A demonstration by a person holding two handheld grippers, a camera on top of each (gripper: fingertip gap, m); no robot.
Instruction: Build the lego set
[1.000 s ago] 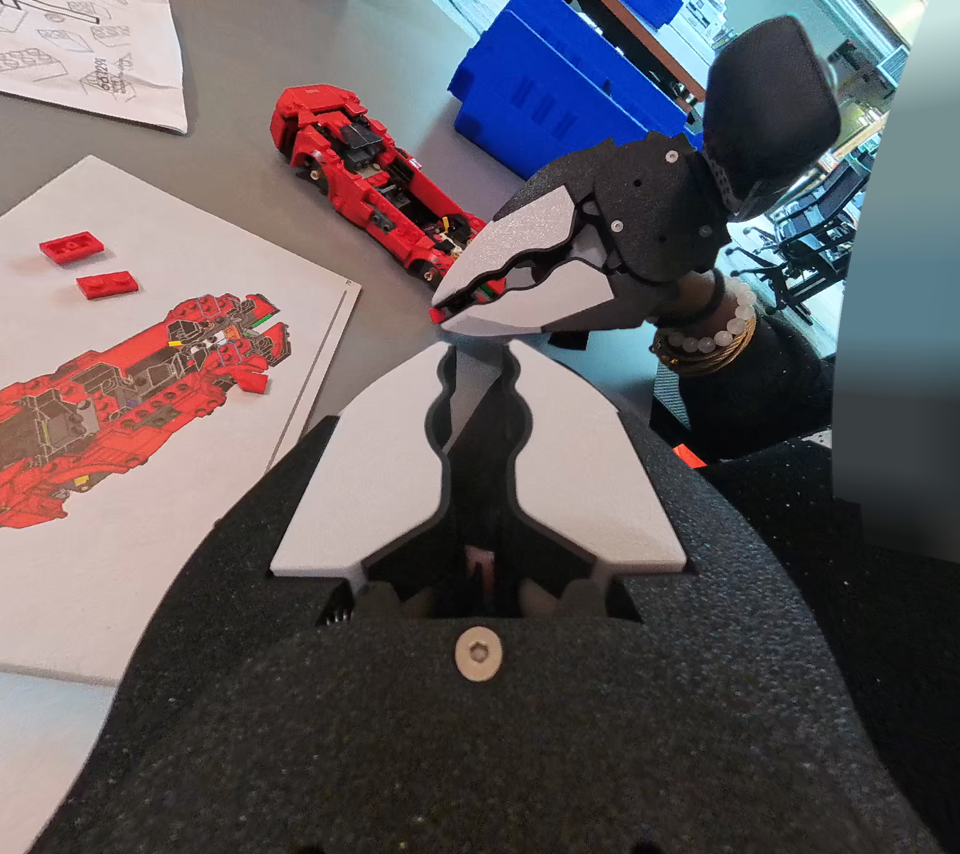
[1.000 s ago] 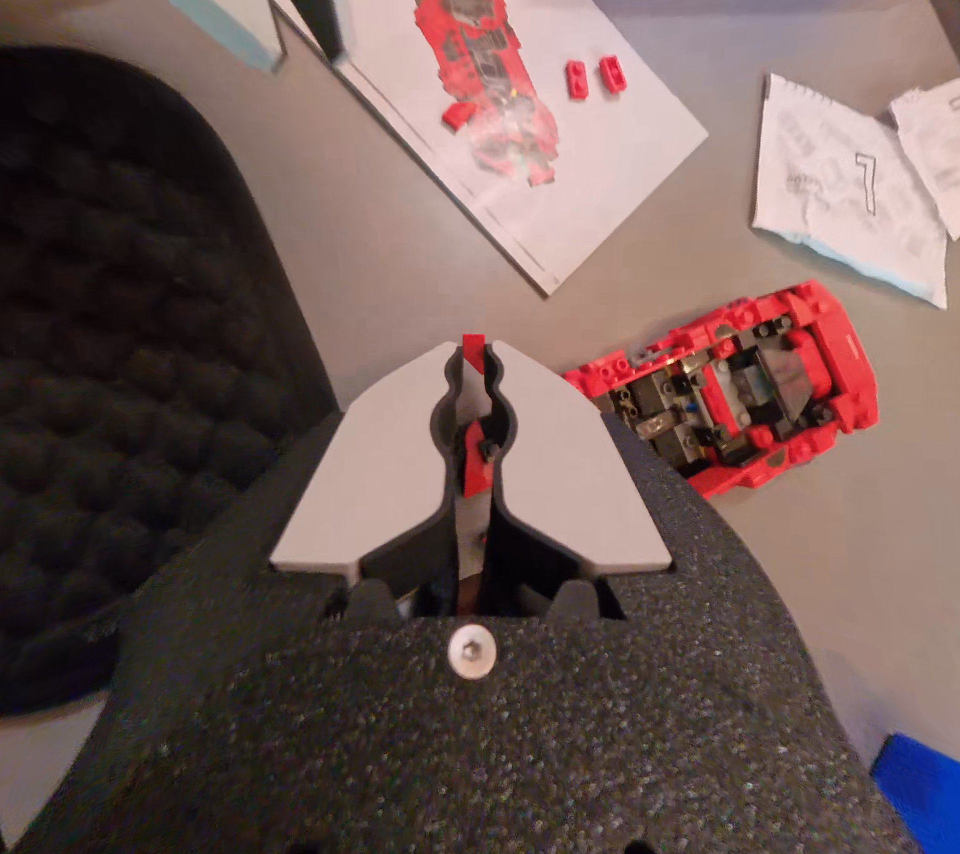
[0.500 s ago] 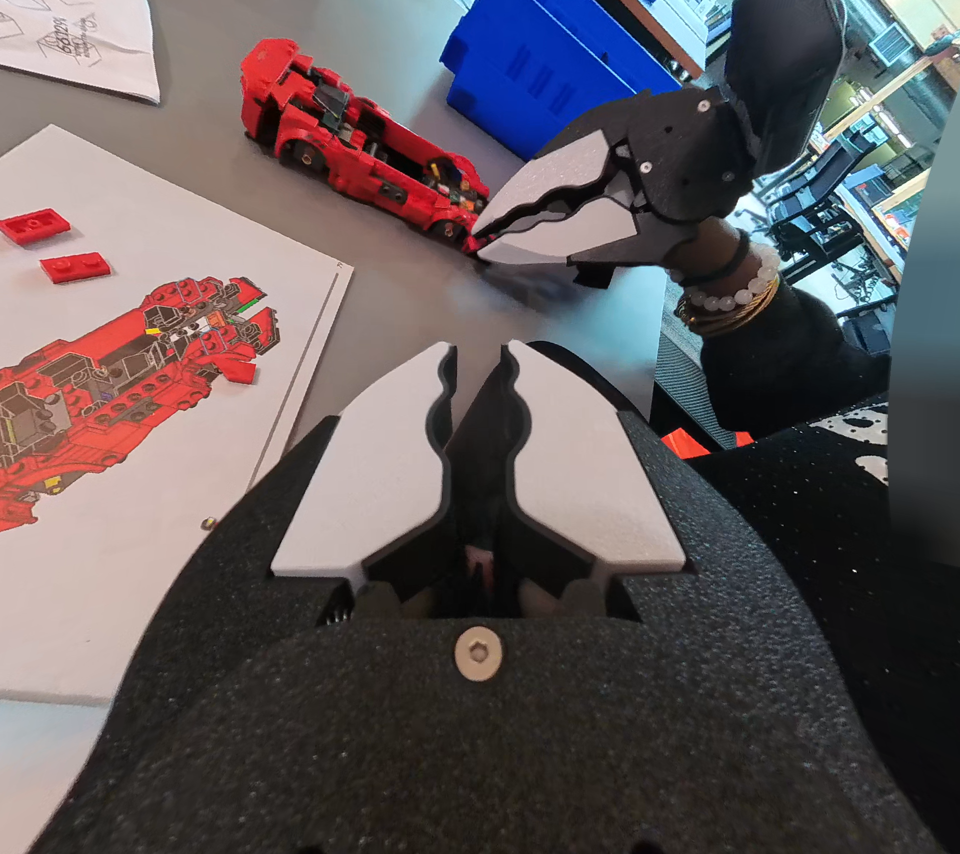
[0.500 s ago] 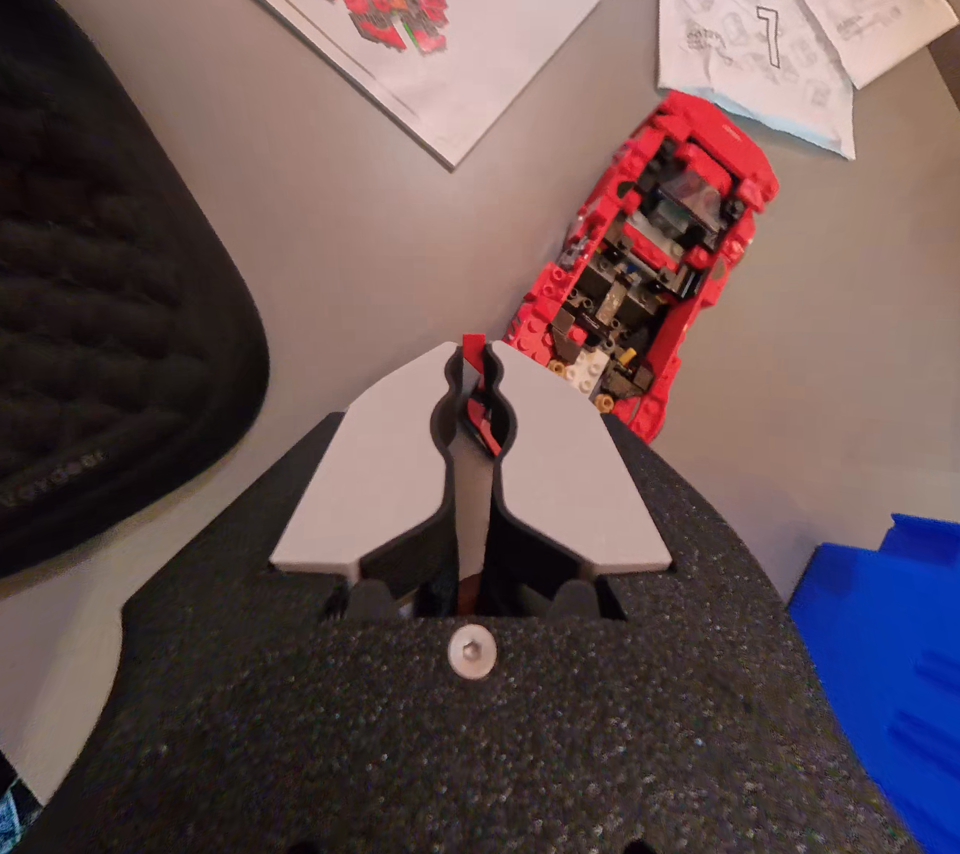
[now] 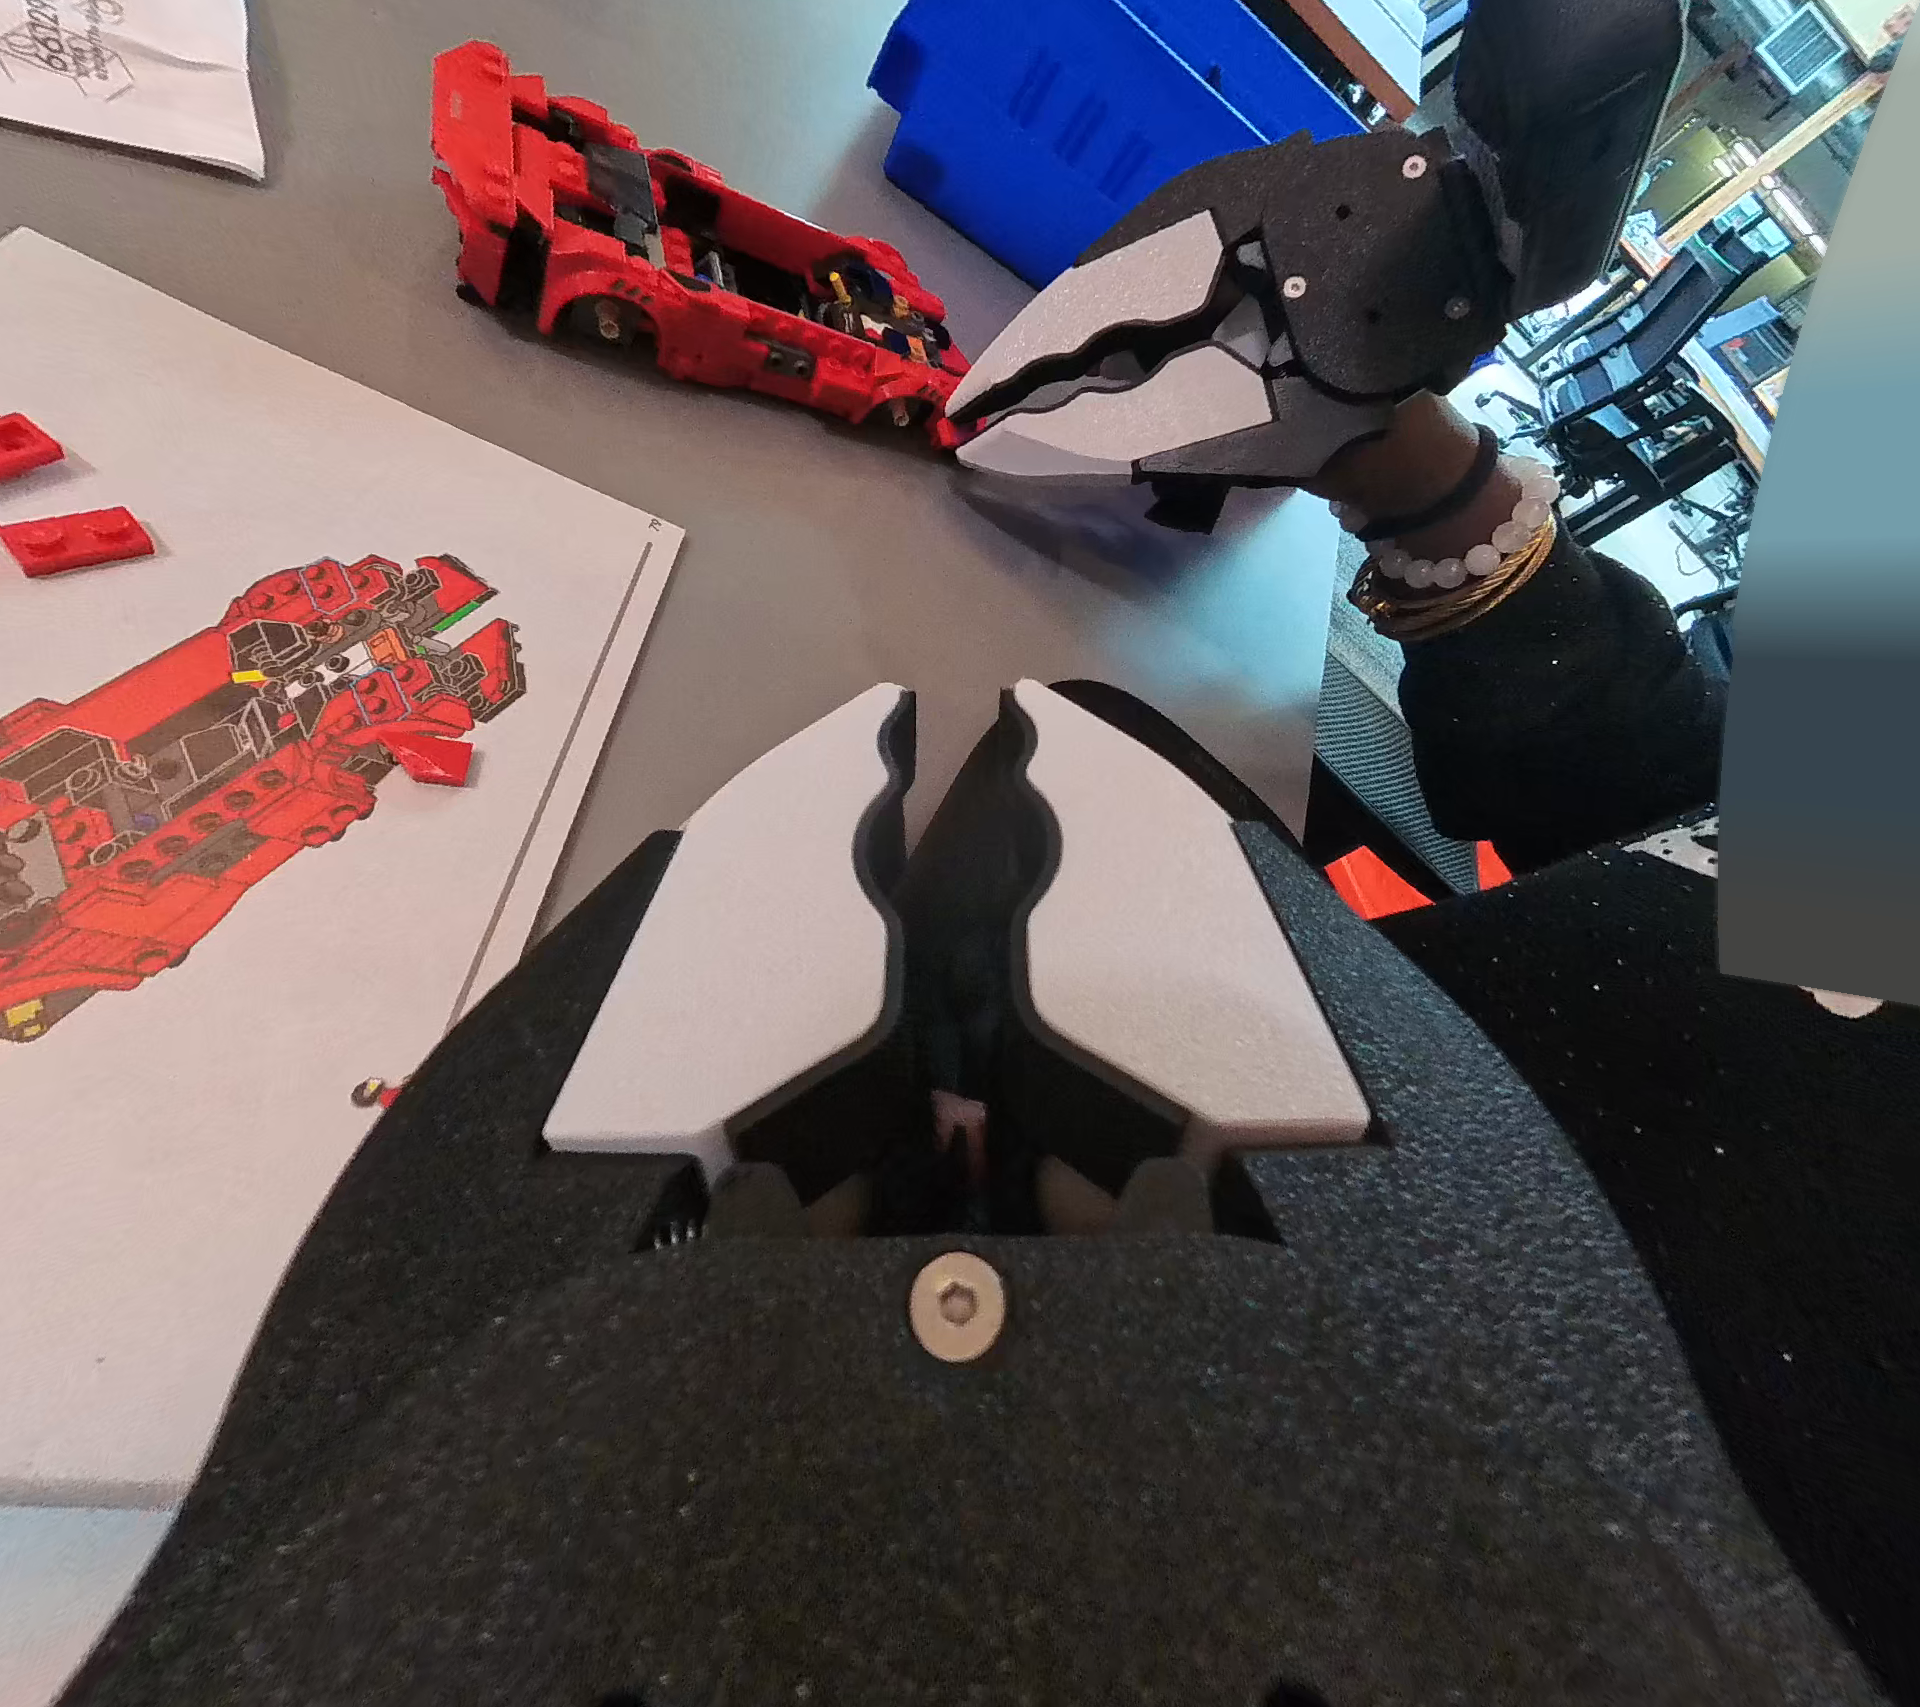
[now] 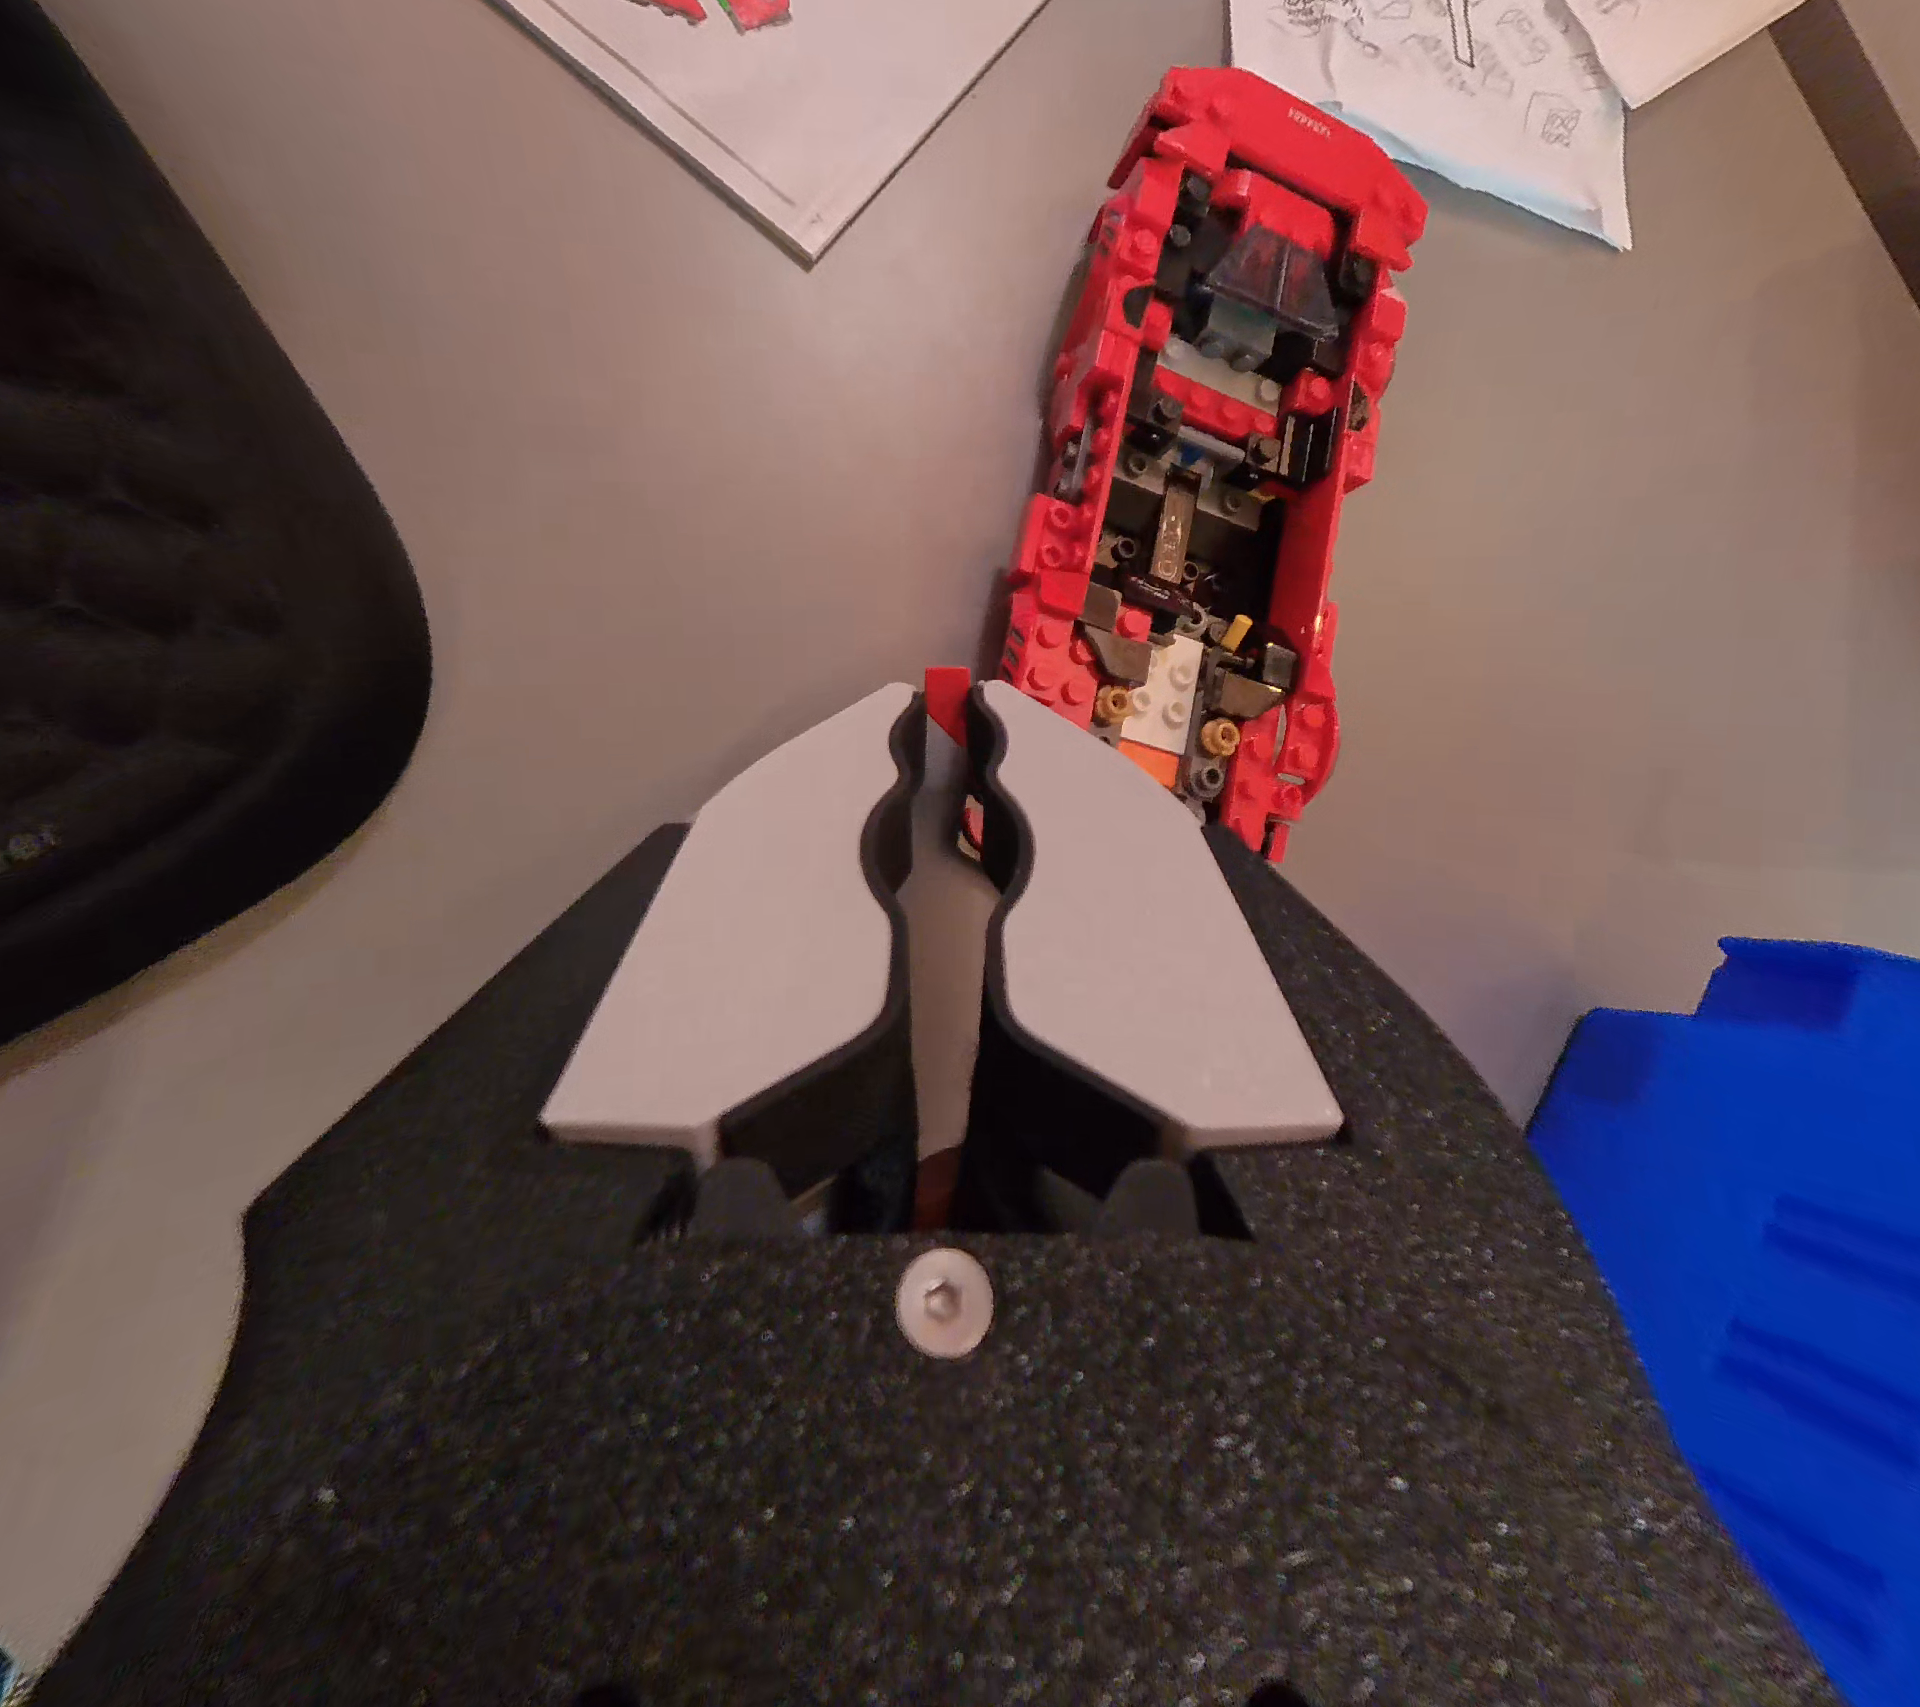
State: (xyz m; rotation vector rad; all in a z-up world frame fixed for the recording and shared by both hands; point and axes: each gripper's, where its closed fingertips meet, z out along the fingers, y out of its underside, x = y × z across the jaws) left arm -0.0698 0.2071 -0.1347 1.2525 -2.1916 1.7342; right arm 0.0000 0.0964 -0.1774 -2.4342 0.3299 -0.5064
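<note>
Red lego car point(image 6: 1216, 452) sits part-built on the grey surface point(image 6: 623, 369), roof off, black and grey internals exposed. Right tool point(image 6: 948, 701) is clamped on a small red lego piece point(image 6: 945, 693), tip of it poking out past the fingers, held at the car's near end. From the left wrist view the right tool point(image 5: 961, 436) has its tip right at the car point(image 5: 675, 275) end, low over the surface; can't tell if the piece touches the car, contact point is hidden by the fingers.

Left tool point(image 5: 956, 701): narrow gap between the fingers, nothing in it, sitting back from the car above the surface edge.

Instruction booklet point(image 5: 312, 826) lies left of the car, open on a printed car picture, with two flat red plates point(image 5: 78, 537) and one red wedge piece point(image 5: 431, 758) loose on the page. Numbered paper bags point(image 6: 1423, 16) beyond the car, one cut off by the frame. Blue bin point(image 5: 1049, 88) just beside the car on the far side. Most of the held piece is buried between the fingers, shape unclear.
</note>
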